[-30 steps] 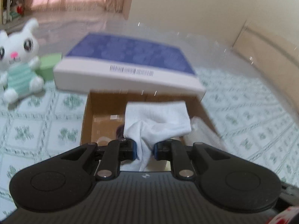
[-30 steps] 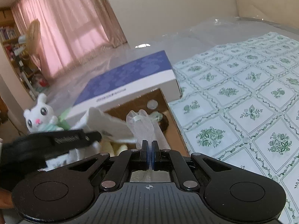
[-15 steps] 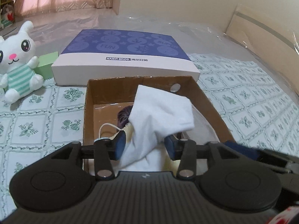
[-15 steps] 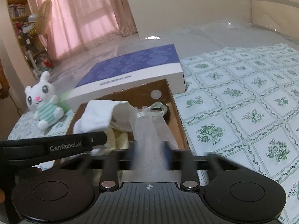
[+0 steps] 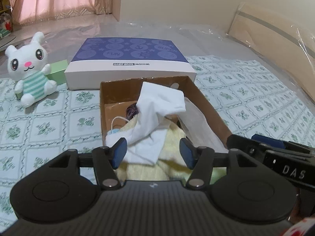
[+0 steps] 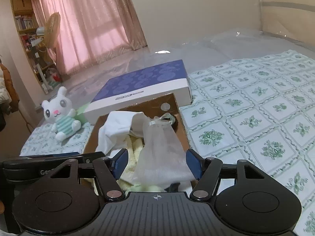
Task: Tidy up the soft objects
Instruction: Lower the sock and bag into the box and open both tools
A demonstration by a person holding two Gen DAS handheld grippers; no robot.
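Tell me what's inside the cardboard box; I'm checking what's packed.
Inside the cardboard box: a white cloth draped over a yellow fluffy towel, a sheer mesh bag, a purple item and a white cord. Anything beneath is covered.

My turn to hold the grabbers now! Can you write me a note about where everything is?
Left gripper: fingers opening, pressing nothing; white cloth lies loose between them.
Right gripper: fingers opening too; mesh bag between, let go.
Cardboard box: holds the cloth, mesh bag and yellow towel.
Left to do: bunny plush sits outside on the bedspread, beside the blue box.
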